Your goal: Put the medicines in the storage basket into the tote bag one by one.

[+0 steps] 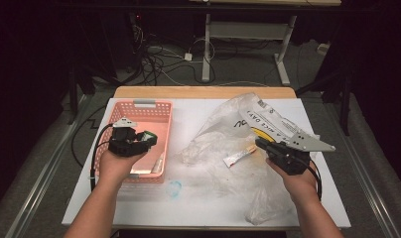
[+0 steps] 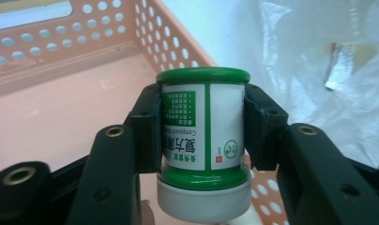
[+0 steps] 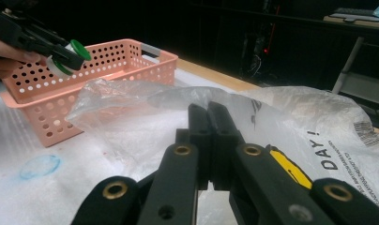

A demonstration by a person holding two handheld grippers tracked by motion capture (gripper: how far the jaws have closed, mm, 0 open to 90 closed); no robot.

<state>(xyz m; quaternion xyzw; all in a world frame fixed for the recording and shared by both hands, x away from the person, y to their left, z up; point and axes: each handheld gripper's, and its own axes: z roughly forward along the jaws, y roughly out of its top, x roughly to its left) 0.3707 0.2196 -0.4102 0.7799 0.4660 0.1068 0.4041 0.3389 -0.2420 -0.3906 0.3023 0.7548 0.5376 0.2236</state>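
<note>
A small bottle (image 2: 204, 126) with a green-and-white label, a green rim and a white cap hangs over the pink perforated basket (image 1: 144, 104). My left gripper (image 2: 201, 129) is shut on it, pads pressing both sides of the label. From above, the bottle (image 1: 148, 136) sits above the basket's right half. My right gripper (image 3: 208, 110) is shut, jaws pressed together, tips against the crumpled clear plastic bag (image 3: 295, 117). I cannot tell whether film is pinched between them. A small sachet (image 1: 240, 156) lies in the bag (image 1: 228, 144), left of the right gripper (image 1: 260, 144).
The white foam mat (image 1: 203, 203) covers the table and carries a blue smudge (image 1: 174, 188) near the basket's front corner. Something flat lies in the basket's front right corner (image 1: 156, 163). Cables and desk legs (image 1: 206, 49) stand on the floor beyond the far edge.
</note>
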